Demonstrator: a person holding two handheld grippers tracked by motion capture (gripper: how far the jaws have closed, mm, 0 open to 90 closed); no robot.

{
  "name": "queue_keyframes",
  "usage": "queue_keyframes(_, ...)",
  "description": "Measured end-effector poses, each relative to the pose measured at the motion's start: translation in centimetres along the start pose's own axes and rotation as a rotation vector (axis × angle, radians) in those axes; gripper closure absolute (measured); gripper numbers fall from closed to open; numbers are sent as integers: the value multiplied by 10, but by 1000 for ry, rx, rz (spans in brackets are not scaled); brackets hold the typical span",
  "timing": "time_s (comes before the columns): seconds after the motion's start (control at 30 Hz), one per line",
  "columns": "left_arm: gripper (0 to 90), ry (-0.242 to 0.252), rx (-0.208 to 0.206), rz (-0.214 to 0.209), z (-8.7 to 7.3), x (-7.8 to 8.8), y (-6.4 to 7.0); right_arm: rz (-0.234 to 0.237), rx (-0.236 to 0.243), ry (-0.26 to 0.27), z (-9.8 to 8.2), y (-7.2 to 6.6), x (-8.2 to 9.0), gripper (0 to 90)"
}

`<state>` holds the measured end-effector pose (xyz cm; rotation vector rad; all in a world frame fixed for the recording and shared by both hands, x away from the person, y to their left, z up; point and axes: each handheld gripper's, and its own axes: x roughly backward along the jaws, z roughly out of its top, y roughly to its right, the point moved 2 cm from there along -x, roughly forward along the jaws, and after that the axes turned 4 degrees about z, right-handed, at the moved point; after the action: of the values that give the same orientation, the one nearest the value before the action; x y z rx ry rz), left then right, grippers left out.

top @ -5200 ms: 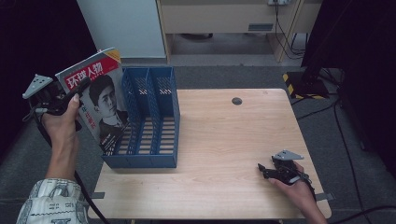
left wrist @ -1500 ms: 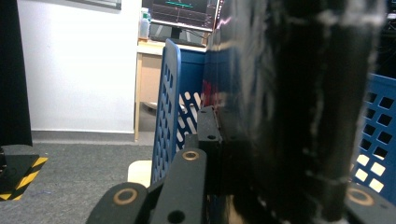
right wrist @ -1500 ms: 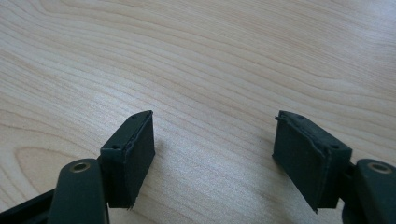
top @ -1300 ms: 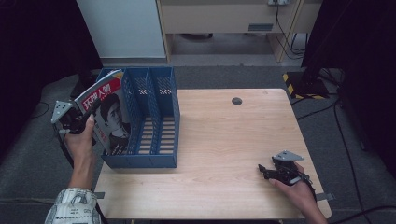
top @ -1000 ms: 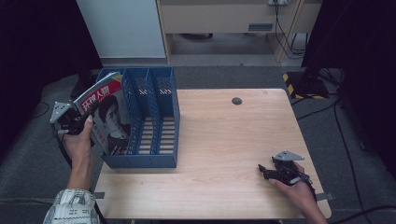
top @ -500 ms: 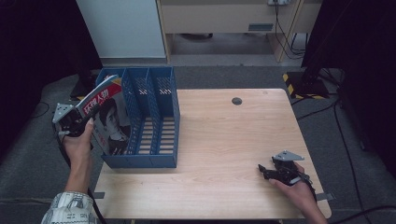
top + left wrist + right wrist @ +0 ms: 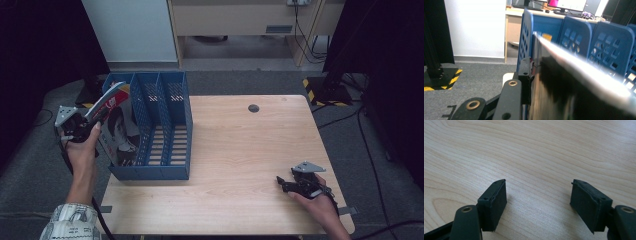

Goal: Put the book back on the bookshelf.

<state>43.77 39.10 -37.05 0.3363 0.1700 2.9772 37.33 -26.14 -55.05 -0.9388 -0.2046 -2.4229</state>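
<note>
A magazine (image 7: 121,127) with a portrait cover stands tilted in the leftmost slot of the blue file rack (image 7: 175,131), its top leaning left over the rack's edge. My left gripper (image 7: 96,119) is at that top left edge. Its jaws have just been opening, and the magazine (image 7: 574,95) is still between them, close beside the one black pad (image 7: 525,77) that shows. Behind it rise the rack's dividers (image 7: 579,27). My right gripper (image 7: 283,183) rests on the wooden table (image 7: 240,150) at the front right. It stands open (image 7: 537,200) with bare wood between its pads.
A dark round hole (image 7: 253,108) lies in the tabletop at the back. A white cabinet (image 7: 131,30) and a wooden desk (image 7: 240,20) stand behind the table. The rack's two other slots hold nothing. Grey carpet with yellow-black tape (image 7: 439,82) lies to the left.
The left hand has come down and the magazine has sunk into the rack's leftmost slot, leaning further left. The right gripper has not moved.
</note>
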Motion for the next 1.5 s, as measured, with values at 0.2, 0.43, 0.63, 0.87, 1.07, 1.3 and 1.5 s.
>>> queue_keyframes(0.2, 754, -60, -20, 0, 11, -5, 2, 1, 0, 0, 0, 0, 0, 291)
queue_keyframes(0.43, 858, -52, 7, 8, 9, -3, -1, 1, 0, 0, 0, 0, 0, 291)
queue_keyframes(0.63, 863, -26, 15, -2, 10, 2, -1, 1, 0, 0, 0, 0, 0, 291)
queue_keyframes(0.87, 863, -4, 39, -8, 11, 7, -4, 1, 0, 0, 0, 0, 0, 291)
queue_keyframes(1.07, 864, 21, 44, -17, 13, 9, -2, 1, 0, 0, 0, 0, 0, 292)
queue_keyframes(1.3, 865, 41, 55, -19, 16, 11, 0, 1, 1, 0, 0, 0, 0, 291)
queue_keyframes(1.5, 865, 64, 52, -30, 21, 12, 5, 2, -1, -1, 0, 0, 0, 292)
